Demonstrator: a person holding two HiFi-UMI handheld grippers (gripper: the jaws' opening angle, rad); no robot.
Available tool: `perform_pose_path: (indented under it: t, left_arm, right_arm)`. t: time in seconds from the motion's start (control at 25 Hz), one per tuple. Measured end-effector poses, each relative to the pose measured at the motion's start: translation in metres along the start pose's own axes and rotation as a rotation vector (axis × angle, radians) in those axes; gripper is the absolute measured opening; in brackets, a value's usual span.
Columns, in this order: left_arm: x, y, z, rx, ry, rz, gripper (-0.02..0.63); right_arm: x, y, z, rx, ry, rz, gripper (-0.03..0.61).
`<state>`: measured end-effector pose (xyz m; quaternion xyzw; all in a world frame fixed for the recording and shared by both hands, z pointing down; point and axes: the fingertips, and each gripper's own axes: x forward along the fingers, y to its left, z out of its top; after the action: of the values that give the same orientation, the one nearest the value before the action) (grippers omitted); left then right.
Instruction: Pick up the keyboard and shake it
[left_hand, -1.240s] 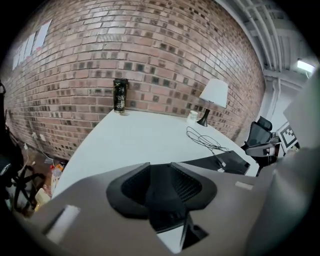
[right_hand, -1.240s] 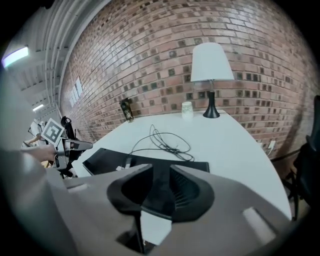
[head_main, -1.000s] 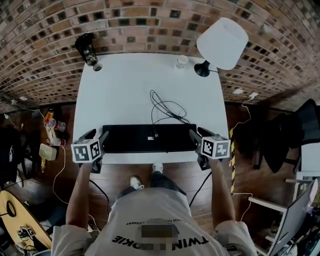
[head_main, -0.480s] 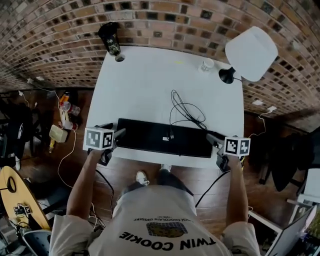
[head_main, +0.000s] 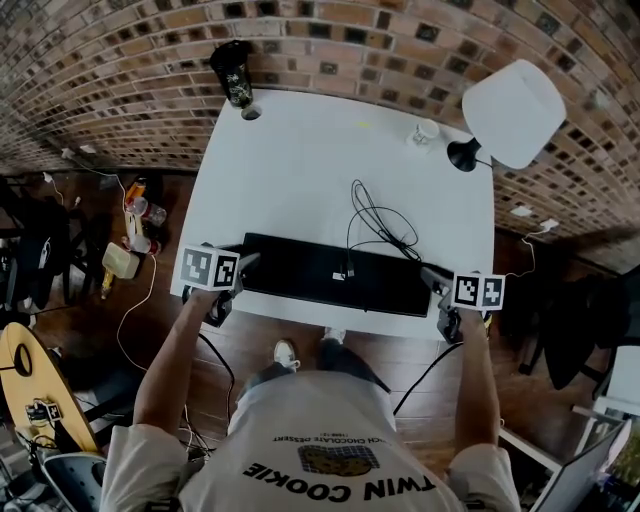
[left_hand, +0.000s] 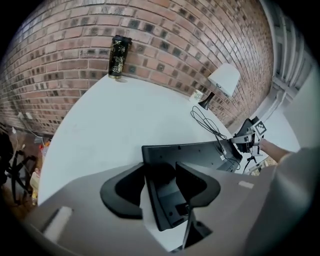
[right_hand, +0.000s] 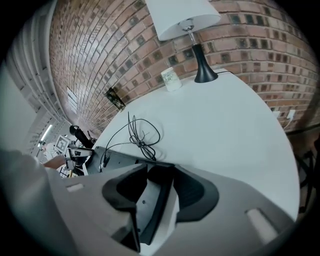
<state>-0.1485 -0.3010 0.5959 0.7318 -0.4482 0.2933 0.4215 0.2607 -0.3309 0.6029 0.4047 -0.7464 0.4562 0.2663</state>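
A long black keyboard (head_main: 330, 275) lies along the front edge of the white table (head_main: 290, 170), with a small label on its flat top. My left gripper (head_main: 240, 262) straddles its left end and my right gripper (head_main: 435, 275) its right end. In the left gripper view the keyboard's end (left_hand: 170, 200) sits between the closing jaws of the left gripper (left_hand: 160, 170), with a strip of table showing beside one pad. In the right gripper view, the jaws of the right gripper (right_hand: 160, 172) are also closing around the keyboard's other end (right_hand: 150, 200), with a white gap at one side.
A coil of black cable (head_main: 380, 225) runs from the keyboard's back edge onto the table. At the far edge stand a black tumbler (head_main: 235, 72), a small cup (head_main: 427, 130) and a white lamp (head_main: 512, 100). Bottles and cords lie on the floor at left (head_main: 135, 235).
Both grippers have slid inward so that their jaws now straddle the keyboard's two ends. The keyboard lies where it was, and the head view has shifted.
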Motion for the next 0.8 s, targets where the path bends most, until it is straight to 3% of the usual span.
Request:
perform_pose_path:
  t: [0.8]
  left_arm:
    - [-0.037, -0.005, 0.046, 0.082, -0.386, 0.06, 0.167]
  right_arm:
    - [-0.045, 0.027, 0.05, -0.161, -0.359, -0.085, 0.144]
